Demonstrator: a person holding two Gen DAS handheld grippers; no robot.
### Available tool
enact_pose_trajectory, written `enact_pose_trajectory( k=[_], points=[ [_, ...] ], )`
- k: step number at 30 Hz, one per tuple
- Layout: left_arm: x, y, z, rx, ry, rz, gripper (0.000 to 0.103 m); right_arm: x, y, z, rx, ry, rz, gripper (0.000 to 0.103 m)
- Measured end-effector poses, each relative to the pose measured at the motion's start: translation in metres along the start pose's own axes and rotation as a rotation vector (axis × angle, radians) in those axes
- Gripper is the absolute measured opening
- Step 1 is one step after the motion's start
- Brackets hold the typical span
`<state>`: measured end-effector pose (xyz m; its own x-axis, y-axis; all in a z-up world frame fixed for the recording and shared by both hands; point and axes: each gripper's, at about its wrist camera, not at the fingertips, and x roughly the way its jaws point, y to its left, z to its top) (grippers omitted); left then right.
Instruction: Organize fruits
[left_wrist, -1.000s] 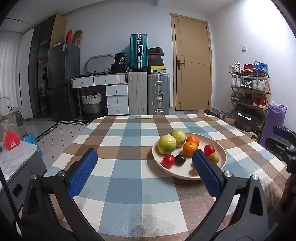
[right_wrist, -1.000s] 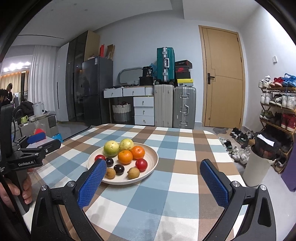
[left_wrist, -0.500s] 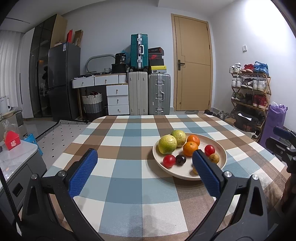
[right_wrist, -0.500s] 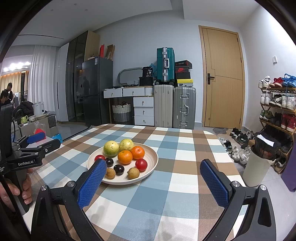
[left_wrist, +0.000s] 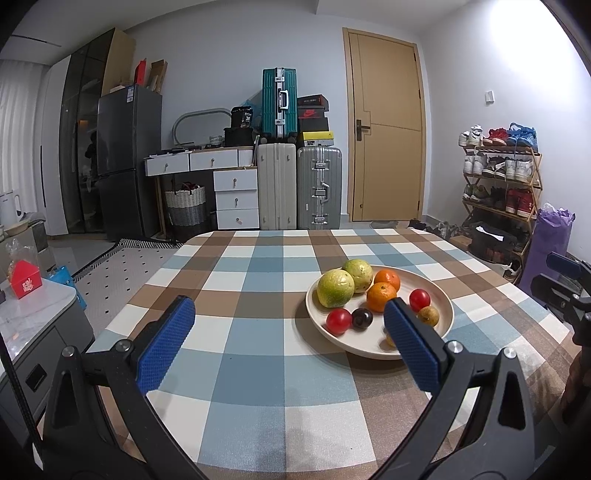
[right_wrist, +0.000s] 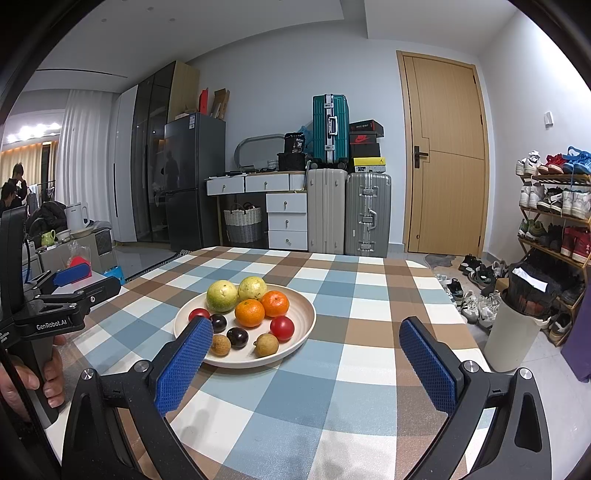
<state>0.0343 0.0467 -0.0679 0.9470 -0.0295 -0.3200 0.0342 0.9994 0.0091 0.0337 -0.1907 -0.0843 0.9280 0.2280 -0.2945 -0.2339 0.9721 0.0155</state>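
Fruits (right_wrist: 250, 312) are sitting on the plate (right_wrist: 303, 332) on our checked table (right_wrist: 332, 398). We are holding both the left gripper (left_wrist: 291, 347) and right gripper (right_wrist: 306, 363) wide open, empty; "GenRobot.AI" is showing on the left one.

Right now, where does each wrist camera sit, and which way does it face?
Left wrist: behind the open left gripper, low over the checked table, facing the door; the fruit plate lies right of centre.
Right wrist: behind the open right gripper; the plate lies left, and a hand holds the other gripper.
Shared: plate, table, suitcases.
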Motion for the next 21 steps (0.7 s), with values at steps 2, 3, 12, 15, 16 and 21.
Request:
enact_pose_trajectory(
  k=[2, 3, 12, 15, 16, 21],
  points=[
    [-0.0003, 0.0001, -0.0001, 0.0, 0.001, 0.001, 0.102, 0.0001, -0.0001, -0.0001, 0.0, 0.0, 0.0, 0.103],
    [-0.0005, -0.0002, -0.0007, -0.001, 0.0, 0.004, 0.102, -0.0001, 0.0002, 0.0, 0.0, 0.0, 0.0, 0.103],
    [0.0006, 0.0032, -0.0002, -0.008, -0.002, 0.02, 0.102, -0.0001, 0.0001, -0.0001, 0.0, 0.0, 0.0, 0.103],
    [0.0008, 0.0032, -0.0003, -0.008, -0.002, 0.021, 0.102, 0.0003, -0.0003, -0.0001, 0.001, 0.0, 0.0, 0.103],
    [0.0011, 0.0034, -0.0004, -0.008, -0.002, 0.02, 0.102, 0.0, 0.0002, 0.0, 0.001, 0.001, 0.0, 0.103],
    [0.0006, 0.0031, -0.0005, -0.007, -0.002, 0.02, 0.102, 0.0001, 0.0, -0.0001, 0.001, 0.001, 0.0, 0.103]
  ],
)
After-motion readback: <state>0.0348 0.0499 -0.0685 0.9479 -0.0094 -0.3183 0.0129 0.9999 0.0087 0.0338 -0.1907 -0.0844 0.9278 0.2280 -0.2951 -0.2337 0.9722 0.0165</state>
